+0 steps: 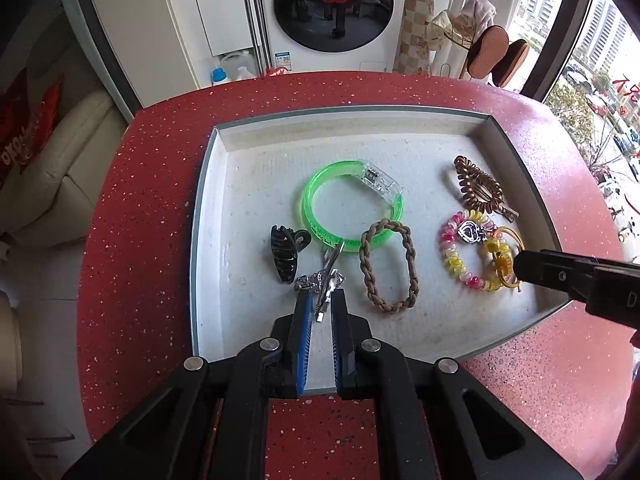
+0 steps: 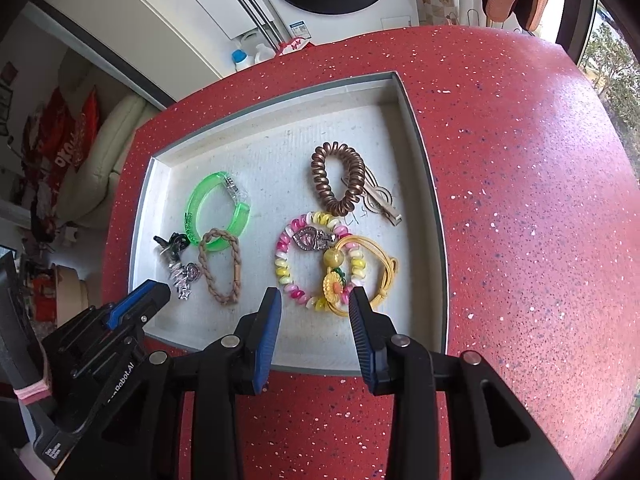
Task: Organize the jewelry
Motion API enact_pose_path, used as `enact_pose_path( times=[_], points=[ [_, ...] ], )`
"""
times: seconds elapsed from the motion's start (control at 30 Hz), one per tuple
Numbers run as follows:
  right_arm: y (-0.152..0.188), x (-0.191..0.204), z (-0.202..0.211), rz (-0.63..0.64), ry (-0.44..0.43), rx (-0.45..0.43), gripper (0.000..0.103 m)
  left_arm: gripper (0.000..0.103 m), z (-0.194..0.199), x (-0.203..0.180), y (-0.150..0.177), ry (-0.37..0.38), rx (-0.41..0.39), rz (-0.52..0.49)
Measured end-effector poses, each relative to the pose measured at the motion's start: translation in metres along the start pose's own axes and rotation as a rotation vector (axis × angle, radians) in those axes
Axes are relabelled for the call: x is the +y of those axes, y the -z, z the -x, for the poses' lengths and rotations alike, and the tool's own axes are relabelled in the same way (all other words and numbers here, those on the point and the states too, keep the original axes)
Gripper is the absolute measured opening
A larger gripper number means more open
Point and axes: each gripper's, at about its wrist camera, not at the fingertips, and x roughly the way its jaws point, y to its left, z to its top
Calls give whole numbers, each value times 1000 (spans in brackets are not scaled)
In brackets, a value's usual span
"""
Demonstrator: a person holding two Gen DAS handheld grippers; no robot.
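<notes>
A white tray [image 1: 224,216] on the red table holds the jewelry. My left gripper [image 1: 322,294] is shut on a silver chain [image 1: 320,282], which also shows in the right wrist view [image 2: 182,278]. Beside the chain lie a black claw clip [image 1: 285,253], a green bangle [image 1: 316,200] and a braided tan band [image 1: 390,266]. My right gripper [image 2: 314,296] is open and empty, just in front of a pink-yellow coil band [image 2: 316,260] and a yellow flower tie [image 2: 336,286]. A brown coil band [image 2: 340,178] lies farther back on a clip.
The tray's walls [image 2: 424,184] rise around the items. The red speckled table [image 2: 520,200] spreads to the right. A washing machine [image 1: 332,12] and a cream sofa [image 1: 60,168] stand beyond the table's far edge.
</notes>
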Motion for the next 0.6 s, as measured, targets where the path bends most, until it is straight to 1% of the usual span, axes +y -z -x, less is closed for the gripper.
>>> enact_pose_path(
  times=[0.17, 0.2, 0.23, 0.3, 0.37, 0.43, 0.5, 0.6],
  points=[
    [6, -3, 7, -11, 2, -4, 39, 27, 5, 2, 2, 3, -6, 11],
    [7, -4, 8, -15, 1, -4, 40, 59, 7, 4, 3, 3, -8, 17],
    [9, -5, 10, -18, 0, -6, 40, 103, 9, 5, 4, -6, -12, 28],
    [12, -6, 12, -24, -2, -10, 45, 103, 15, 7, 5, -44, -62, 44],
    [15, -7, 15, -30, -5, -13, 49, 103, 19, 7, 7, -43, -74, 39],
    [19, -8, 19, -41, -15, -21, 53, 103, 20, 7, 10, -62, -87, 35],
    [23, -7, 22, -48, -26, -32, 65, 103, 23, 7, 14, -73, -99, 43],
    [33, -6, 28, -43, -30, -65, 75, 103, 28, 8, 22, -59, -111, 67]
  ],
)
